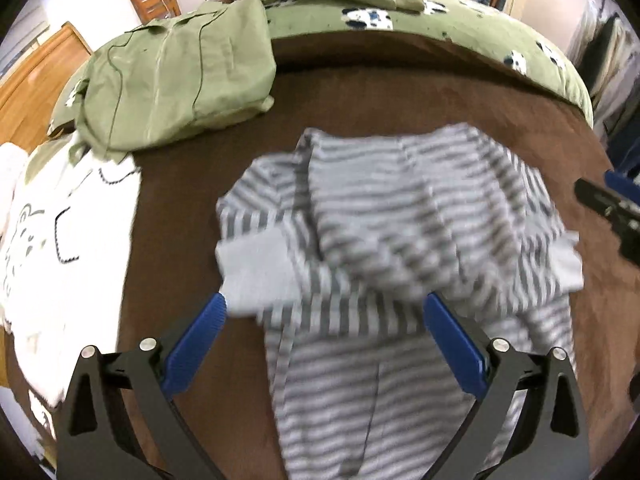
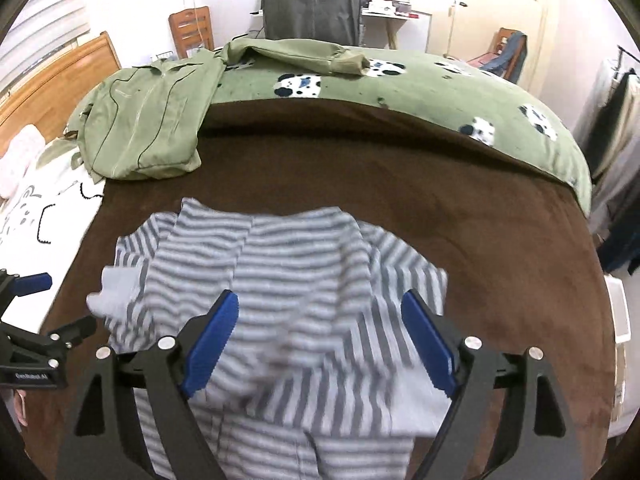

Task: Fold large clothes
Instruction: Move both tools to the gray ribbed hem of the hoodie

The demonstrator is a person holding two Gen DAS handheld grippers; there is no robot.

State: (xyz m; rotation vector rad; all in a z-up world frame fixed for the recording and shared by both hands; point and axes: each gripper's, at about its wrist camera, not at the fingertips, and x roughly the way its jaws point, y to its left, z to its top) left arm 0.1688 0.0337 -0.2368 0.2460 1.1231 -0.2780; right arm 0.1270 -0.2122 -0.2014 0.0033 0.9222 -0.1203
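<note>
A grey and white striped garment (image 1: 392, 248) lies partly folded on the brown blanket (image 1: 380, 92), its sleeves laid across its body; it also shows in the right wrist view (image 2: 280, 280). My left gripper (image 1: 324, 312) is open, its blue fingers (image 1: 200, 340) apart just above the garment's near part and left cuff. My right gripper (image 2: 320, 312) is open above the garment's middle, holding nothing. The right gripper shows at the right edge of the left wrist view (image 1: 612, 208), and the left gripper at the left edge of the right wrist view (image 2: 36, 320).
A folded green garment (image 2: 148, 120) lies at the blanket's far left corner. A green panda-print duvet (image 2: 440, 88) covers the far side of the bed. A white printed cloth (image 1: 60, 240) lies at the left. Chairs and a desk stand beyond.
</note>
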